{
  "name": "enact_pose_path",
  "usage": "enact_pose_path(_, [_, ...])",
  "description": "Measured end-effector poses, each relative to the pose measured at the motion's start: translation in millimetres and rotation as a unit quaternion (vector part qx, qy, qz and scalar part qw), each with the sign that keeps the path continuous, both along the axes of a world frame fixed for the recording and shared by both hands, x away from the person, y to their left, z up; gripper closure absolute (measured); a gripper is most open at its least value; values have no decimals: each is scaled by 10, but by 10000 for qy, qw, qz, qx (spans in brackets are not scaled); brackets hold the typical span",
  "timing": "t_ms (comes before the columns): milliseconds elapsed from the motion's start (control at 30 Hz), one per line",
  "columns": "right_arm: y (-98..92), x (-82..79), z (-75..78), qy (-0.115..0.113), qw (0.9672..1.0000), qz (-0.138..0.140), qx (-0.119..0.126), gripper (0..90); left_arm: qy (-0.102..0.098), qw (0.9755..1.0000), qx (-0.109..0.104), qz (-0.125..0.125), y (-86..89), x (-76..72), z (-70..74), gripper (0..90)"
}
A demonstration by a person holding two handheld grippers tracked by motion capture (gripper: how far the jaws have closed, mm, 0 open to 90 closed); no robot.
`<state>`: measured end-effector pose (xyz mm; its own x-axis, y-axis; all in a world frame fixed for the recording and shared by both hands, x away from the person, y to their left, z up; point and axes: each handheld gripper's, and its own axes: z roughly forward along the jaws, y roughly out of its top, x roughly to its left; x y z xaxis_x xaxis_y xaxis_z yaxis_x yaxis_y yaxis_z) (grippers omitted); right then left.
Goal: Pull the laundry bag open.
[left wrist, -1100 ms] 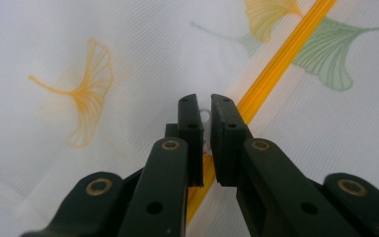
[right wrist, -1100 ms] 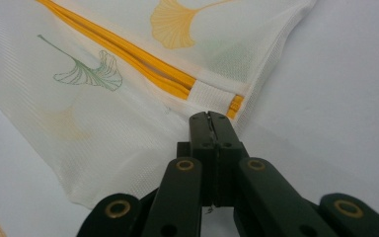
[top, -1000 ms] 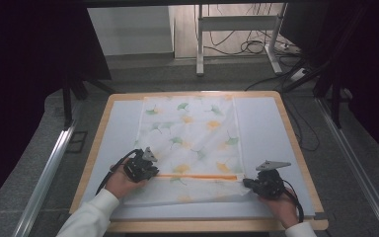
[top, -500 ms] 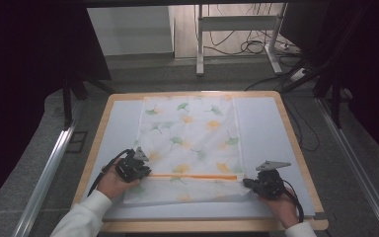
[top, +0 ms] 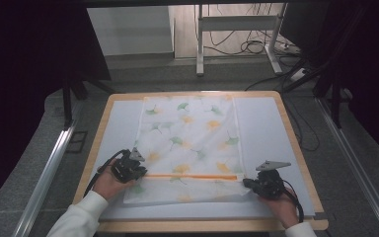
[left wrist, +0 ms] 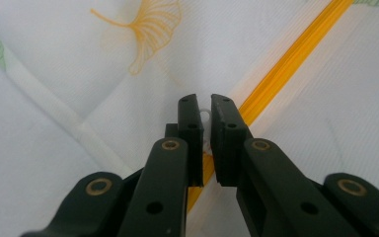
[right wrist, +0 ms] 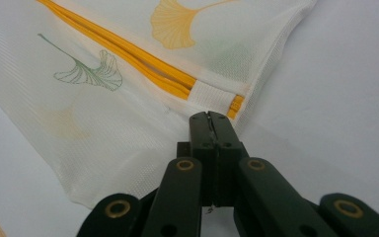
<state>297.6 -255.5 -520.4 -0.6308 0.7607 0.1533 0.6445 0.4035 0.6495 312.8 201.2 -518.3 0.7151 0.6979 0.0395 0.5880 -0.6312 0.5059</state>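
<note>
High view: a white mesh laundry bag printed with green and orange ginkgo leaves [top: 190, 148] lies flat on my wooden-edged worktop with a pale blue-grey mat [top: 271, 128]. An orange zipper line [top: 192, 176] crosses the bag near its close end, running from one pair of jaws to the other. My left gripper [top: 134, 170] sits at the zipper's left end, its jaws pointing along the zipper; my right gripper [top: 249, 183] sits at the bag's right edge, just past the zipper's other end.

Left gripper view: my two black jaws stand almost together, a narrow slit between the pads. A small white zipper pull [left wrist: 205, 118] peeks up in that slit, pinched between them. The orange zipper runs from under the jaws away to the upper right, with an orange leaf print ahead to the left.

Right gripper view: my jaws are pressed tight together, pinching the bag's fabric just below a white tab [right wrist: 212, 98] at the zipper's end. The zipper runs off to the upper left from the jaw tips; bare mat lies to their right.
</note>
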Motion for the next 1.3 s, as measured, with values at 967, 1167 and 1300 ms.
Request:
enact_pose_path(967, [1,-4,4,-8,10000,20,-37,900,21,9999,-25,159,250,-87,9,844])
enact_pose_path(1167, [6,-4,3,-16,10000,14,-36,900,25,9999,-8,139,266,-103,4,844])
enact_pose_path(1300, [15,-9,2,-45,10000,17,-72,900,44,9999,-46,139,302,-119,3,844])
